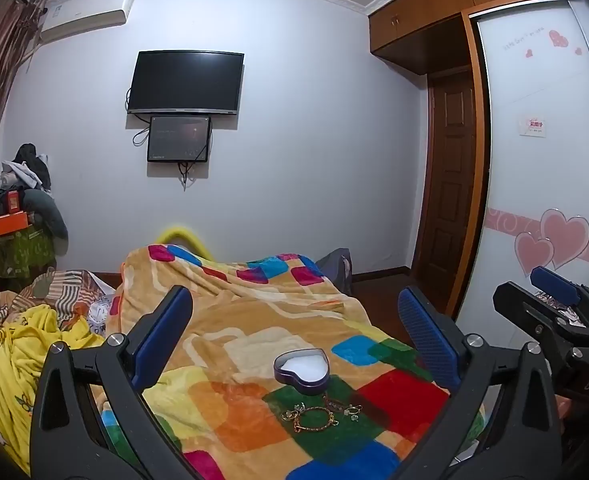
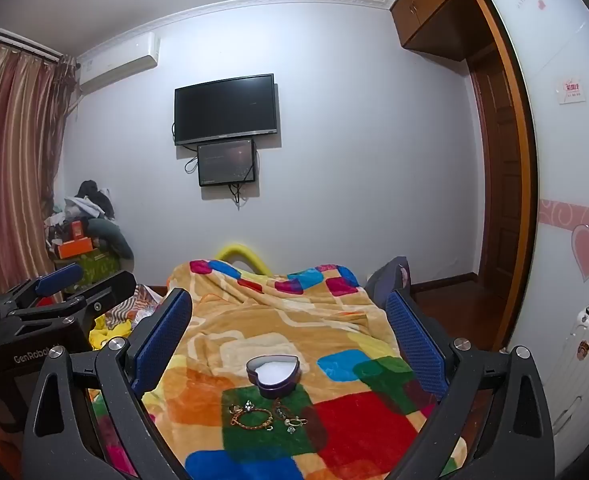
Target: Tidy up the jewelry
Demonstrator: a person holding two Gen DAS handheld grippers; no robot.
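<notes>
Faintly, "GenRobo…" on left tongs [image 2: 60,280]; "DAS" on right tongs [image 1: 554,292].

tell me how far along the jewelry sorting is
Nothing looks done yet: the heart-shaped box sits open on the blanket with only its white lining showing. Nothing is in hand; the left gripper and right gripper are both open and held above the bed. Left to do: the gold bracelet and the rings beside it must go into the box.
</notes>
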